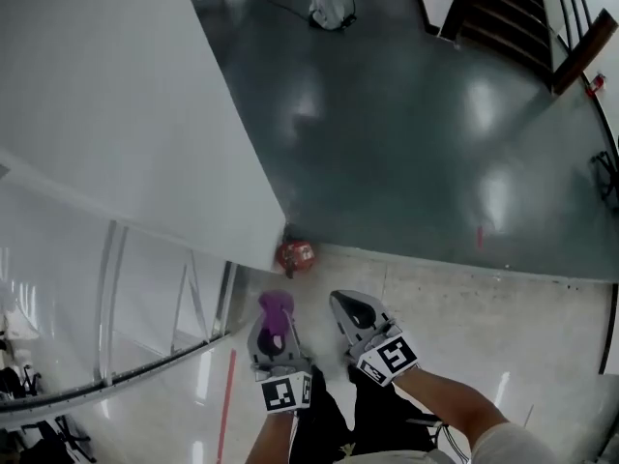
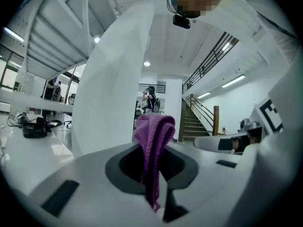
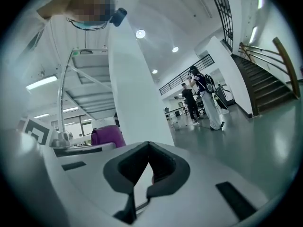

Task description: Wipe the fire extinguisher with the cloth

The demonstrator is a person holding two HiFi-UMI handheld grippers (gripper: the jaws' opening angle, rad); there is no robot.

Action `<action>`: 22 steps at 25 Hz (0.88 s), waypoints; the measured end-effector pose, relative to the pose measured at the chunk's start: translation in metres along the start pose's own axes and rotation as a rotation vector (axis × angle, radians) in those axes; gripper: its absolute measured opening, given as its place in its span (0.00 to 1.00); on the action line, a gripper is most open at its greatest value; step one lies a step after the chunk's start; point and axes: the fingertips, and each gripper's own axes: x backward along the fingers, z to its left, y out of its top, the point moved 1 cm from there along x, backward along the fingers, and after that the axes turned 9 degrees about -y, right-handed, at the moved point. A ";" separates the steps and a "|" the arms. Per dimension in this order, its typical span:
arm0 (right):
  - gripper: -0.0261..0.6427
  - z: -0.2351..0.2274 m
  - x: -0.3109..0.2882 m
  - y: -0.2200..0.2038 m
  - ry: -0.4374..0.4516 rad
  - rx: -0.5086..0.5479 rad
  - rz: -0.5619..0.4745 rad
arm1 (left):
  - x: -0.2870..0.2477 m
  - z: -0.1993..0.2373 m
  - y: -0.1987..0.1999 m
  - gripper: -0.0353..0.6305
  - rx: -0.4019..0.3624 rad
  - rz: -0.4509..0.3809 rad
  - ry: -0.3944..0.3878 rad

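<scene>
The person stands with both forearms stretched forward and close together, a gripper in each hand, the two tools side by side and nearly parallel. Both point out across the room, only slightly tipped down, so their cameras look at the hall and not the floor. The left gripper has its jaws clenched on a purple cloth. The cloth is pinched in a fold between the tips, bunching up above them and hanging in a narrow tail below. The right gripper sits just beside it, a little further forward in the head view. Its jaws are closed tip to tip with nothing gripped between them. The left forearm runs straight up from the bottom edge of the head view. The right forearm comes in at a slant from the lower right, its marker cube turned upward. The red fire extinguisher stands on the floor at the foot of a wide white pillar, right at its corner. It sits where the dark green floor meets the pale one. It is ahead of and below the two grippers, and neither touches it. Beyond the pillar, a staircase with a railing rises on the right. A few people stand far off in the hall.
</scene>
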 end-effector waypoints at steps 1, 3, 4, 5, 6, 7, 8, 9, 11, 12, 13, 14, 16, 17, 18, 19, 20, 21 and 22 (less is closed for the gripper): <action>0.06 0.008 0.009 0.019 -0.002 -0.005 -0.001 | 0.010 -0.006 0.019 0.14 0.000 0.002 -0.001; 0.06 0.024 0.024 0.054 -0.002 -0.008 -0.011 | 0.029 -0.016 0.054 0.14 0.008 -0.004 -0.003; 0.06 0.031 0.030 0.071 0.003 -0.005 -0.023 | 0.037 -0.020 0.071 0.14 0.011 -0.016 -0.007; 0.06 0.038 0.036 0.089 0.007 0.001 -0.039 | 0.045 -0.026 0.087 0.14 0.010 -0.031 -0.014; 0.06 0.045 0.042 0.105 0.009 0.008 -0.055 | 0.051 -0.031 0.103 0.14 0.006 -0.046 -0.022; 0.06 0.050 0.049 0.118 0.006 0.011 -0.068 | 0.059 -0.037 0.116 0.14 0.004 -0.056 -0.030; 0.06 0.055 0.057 0.128 0.000 0.010 -0.077 | 0.066 -0.043 0.126 0.14 0.002 -0.063 -0.038; 0.06 0.059 0.062 0.135 -0.005 0.006 -0.084 | 0.072 -0.047 0.133 0.14 0.001 -0.070 -0.044; 0.06 0.068 0.070 0.141 -0.010 0.003 -0.095 | 0.079 -0.050 0.140 0.14 -0.014 -0.075 -0.046; 0.06 0.073 0.072 0.142 -0.008 0.007 -0.099 | 0.081 -0.050 0.141 0.14 -0.024 -0.075 -0.045; 0.06 0.077 0.073 0.142 -0.007 0.011 -0.102 | 0.083 -0.049 0.141 0.14 -0.032 -0.072 -0.044; 0.06 0.080 0.074 0.140 -0.008 0.012 -0.101 | 0.085 -0.047 0.141 0.14 -0.035 -0.068 -0.041; 0.06 0.084 0.075 0.137 -0.012 0.007 -0.099 | 0.087 -0.042 0.142 0.14 -0.025 -0.067 -0.031; 0.06 0.085 0.073 0.138 -0.012 0.008 -0.100 | 0.087 -0.039 0.143 0.14 -0.020 -0.072 -0.026; 0.06 0.086 0.071 0.138 -0.010 0.012 -0.101 | 0.086 -0.036 0.145 0.14 -0.017 -0.078 -0.021; 0.06 0.087 0.069 0.138 -0.010 0.015 -0.100 | 0.085 -0.033 0.146 0.14 -0.013 -0.081 -0.014; 0.06 0.087 0.068 0.138 -0.011 0.017 -0.100 | 0.085 -0.030 0.146 0.14 -0.006 -0.082 -0.007; 0.06 0.088 0.068 0.137 -0.014 0.017 -0.099 | 0.086 -0.028 0.145 0.14 0.002 -0.080 0.001; 0.06 0.089 0.069 0.136 -0.017 0.018 -0.099 | 0.087 -0.026 0.143 0.14 0.008 -0.076 0.006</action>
